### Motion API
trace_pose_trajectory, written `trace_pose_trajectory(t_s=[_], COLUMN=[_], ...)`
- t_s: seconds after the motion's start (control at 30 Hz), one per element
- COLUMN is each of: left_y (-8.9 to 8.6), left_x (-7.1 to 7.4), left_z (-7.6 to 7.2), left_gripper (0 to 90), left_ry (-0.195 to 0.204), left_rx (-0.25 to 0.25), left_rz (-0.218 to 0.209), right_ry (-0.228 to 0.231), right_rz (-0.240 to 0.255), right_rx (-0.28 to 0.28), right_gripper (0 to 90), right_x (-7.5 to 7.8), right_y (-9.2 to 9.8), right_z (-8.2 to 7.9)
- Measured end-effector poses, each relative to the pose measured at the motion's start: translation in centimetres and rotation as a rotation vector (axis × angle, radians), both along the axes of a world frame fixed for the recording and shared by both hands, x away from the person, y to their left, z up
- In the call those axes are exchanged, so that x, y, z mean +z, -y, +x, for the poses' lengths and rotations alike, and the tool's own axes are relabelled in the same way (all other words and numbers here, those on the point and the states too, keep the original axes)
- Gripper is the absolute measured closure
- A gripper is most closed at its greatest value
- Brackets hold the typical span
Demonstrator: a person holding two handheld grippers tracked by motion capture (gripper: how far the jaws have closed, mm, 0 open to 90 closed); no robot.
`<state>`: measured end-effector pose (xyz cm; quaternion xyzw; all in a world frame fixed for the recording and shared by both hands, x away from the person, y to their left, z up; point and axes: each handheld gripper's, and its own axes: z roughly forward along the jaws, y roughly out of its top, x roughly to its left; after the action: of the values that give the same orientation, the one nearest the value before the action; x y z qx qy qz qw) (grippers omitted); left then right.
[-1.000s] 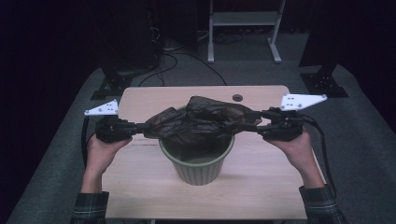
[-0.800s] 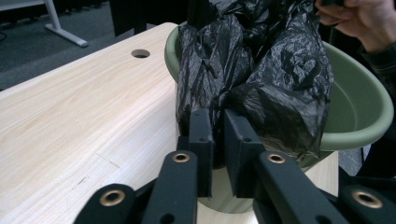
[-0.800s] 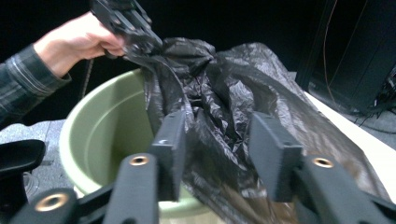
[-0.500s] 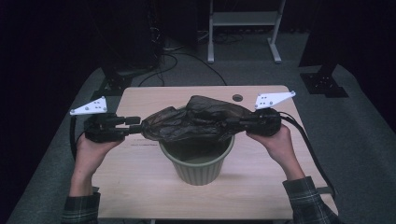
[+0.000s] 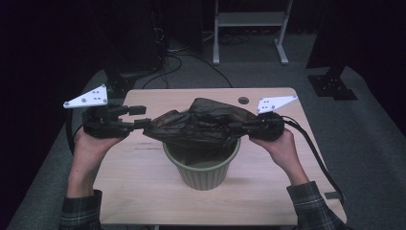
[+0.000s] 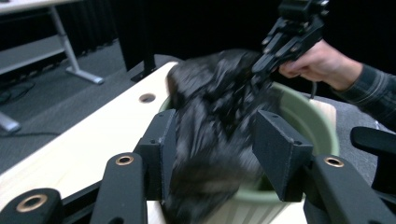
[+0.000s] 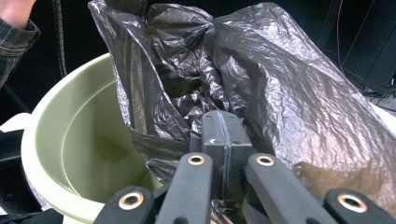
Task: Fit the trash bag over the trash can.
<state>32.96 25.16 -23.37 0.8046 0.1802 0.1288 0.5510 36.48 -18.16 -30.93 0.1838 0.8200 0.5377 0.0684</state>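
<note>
High view: a crumpled black plastic bin bag [image 5: 201, 125] stretches left-right above the pale green round plastic bin [image 5: 203, 167], the left gripper [image 5: 140, 117] at its left end, the right gripper [image 5: 239, 127] at its right

Left gripper view: jaws, just opening, stand half apart around loose bag film [image 6: 210, 140]

Right gripper view: jaws clamp the bag [image 7: 289, 93] beside the bin's rim [image 7: 46, 140]; 2 cables trail behind the bin

Dim room with black surroundings; the lit table [image 5: 143, 191] is sharp, the left gripper view motion-blurred.
</note>
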Motion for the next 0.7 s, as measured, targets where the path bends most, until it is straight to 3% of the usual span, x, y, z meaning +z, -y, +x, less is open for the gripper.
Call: trace_pose_trajectory(t_s=[0.17,0.33,0.53,0.7], left_y=[2.9,5.8,7.2,7.7], left_x=[0.4,-0.4,-2.0,-2.8], left_z=[0.0,0.5,1.3,1.4], left_gripper=[46.6,45.5,46.1,45.9], left_ry=[0.010,-0.011,-0.047,-0.053], left_rx=[-0.069,-0.125,-0.143,-0.148], left_rz=[0.008,0.029,0.051,0.076], right_ry=[-0.006,-0.005,-0.003,0.000], right_rz=[0.001,0.003,0.012,0.018], right_rx=[0.002,-0.001,-0.001,-0.002], right_gripper=[89.8,89.8,89.8,89.9], right_x=[-0.1,0.0,0.3,0.4], right_y=[-0.1,0.0,0.2,0.2], right_z=[0.1,0.1,0.0,0.1])
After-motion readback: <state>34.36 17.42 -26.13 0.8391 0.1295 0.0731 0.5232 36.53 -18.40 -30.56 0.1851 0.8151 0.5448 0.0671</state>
